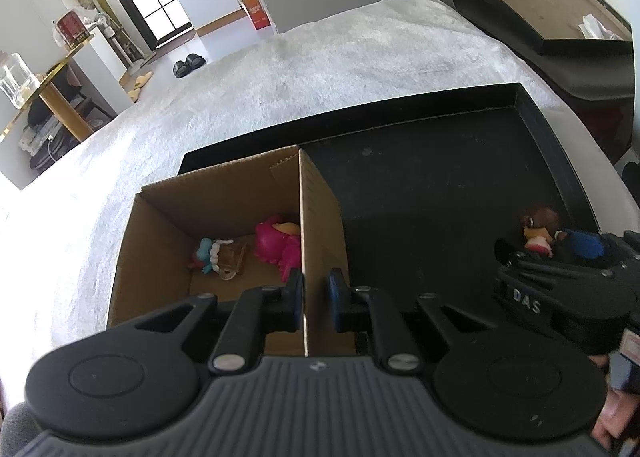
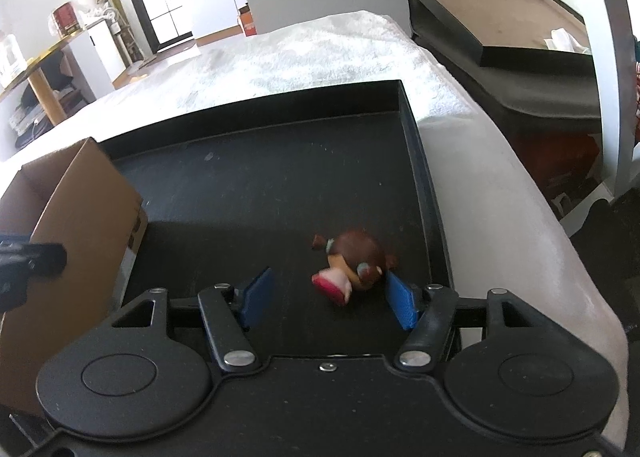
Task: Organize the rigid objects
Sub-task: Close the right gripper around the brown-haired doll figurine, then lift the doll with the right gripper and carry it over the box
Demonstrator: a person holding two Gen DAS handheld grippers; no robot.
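A cardboard box (image 1: 168, 225) stands on the left part of a black tray (image 1: 440, 177). Inside it lie a pink figurine (image 1: 276, 245) and a small blue and brown figurine (image 1: 218, 257). My left gripper (image 1: 314, 297) straddles the box's right wall, its pads narrowly apart on either side of the cardboard. A brown-haired doll (image 2: 352, 261) lies on the tray (image 2: 280, 185) between the wide-open pads of my right gripper (image 2: 326, 295), close to the right fingertip (image 2: 400, 301). The doll also shows in the left wrist view (image 1: 538, 229), beside my right gripper (image 1: 560, 257).
The tray rests on a white fluffy cover (image 1: 320, 69). A dark shelf unit (image 2: 500, 37) stands to the right. The box (image 2: 80, 225) sits at the tray's left in the right wrist view. A side table (image 1: 48, 89) with clutter is at the far left.
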